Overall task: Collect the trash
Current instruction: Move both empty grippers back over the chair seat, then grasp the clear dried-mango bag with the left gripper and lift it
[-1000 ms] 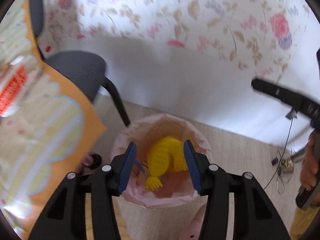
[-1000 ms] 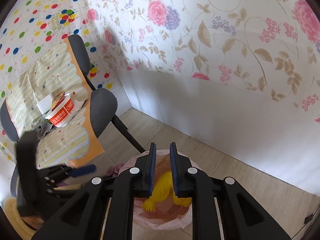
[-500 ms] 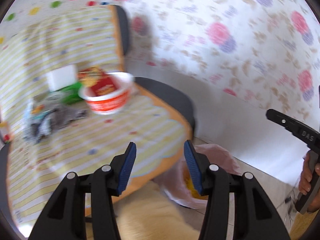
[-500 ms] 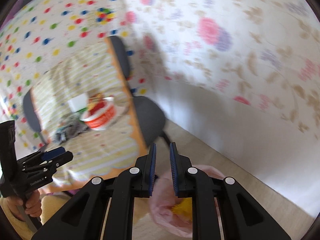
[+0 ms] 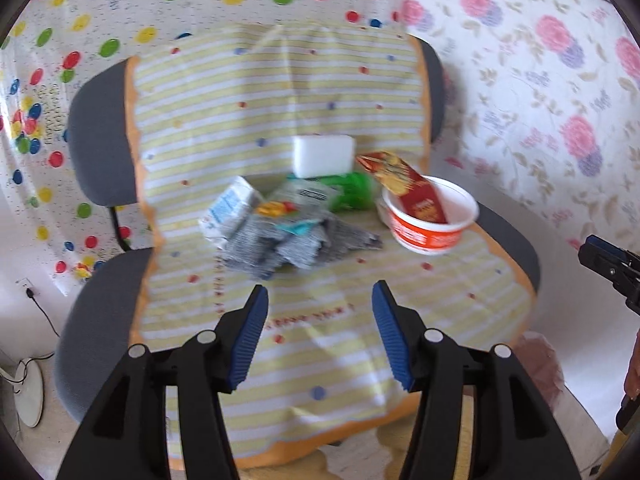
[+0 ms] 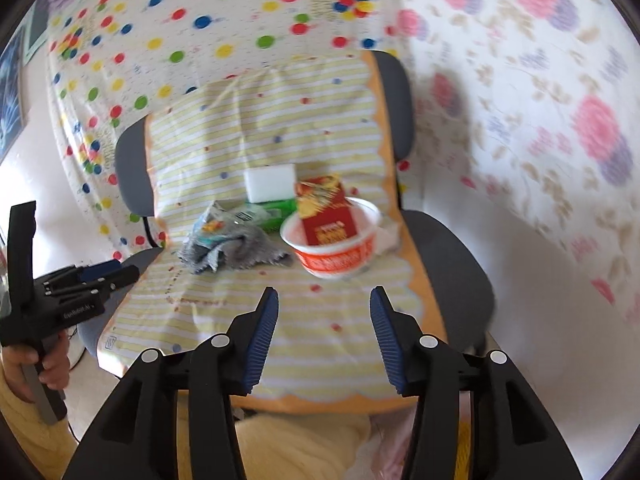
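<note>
Trash pile (image 5: 296, 220) and upright noodle cup (image 5: 430, 224) on seat

A pink trash bag (image 5: 538, 356) is mostly hidden behind the chair's striped cover (image 5: 320, 360), contents unseen.

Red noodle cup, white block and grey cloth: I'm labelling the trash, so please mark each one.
red noodle cup (image 5: 426, 236), left wrist view, on its printed outer wall.
white block (image 5: 323, 156), left wrist view, on its front face.
grey cloth (image 6: 236, 250), right wrist view, on its crumpled middle.
</note>
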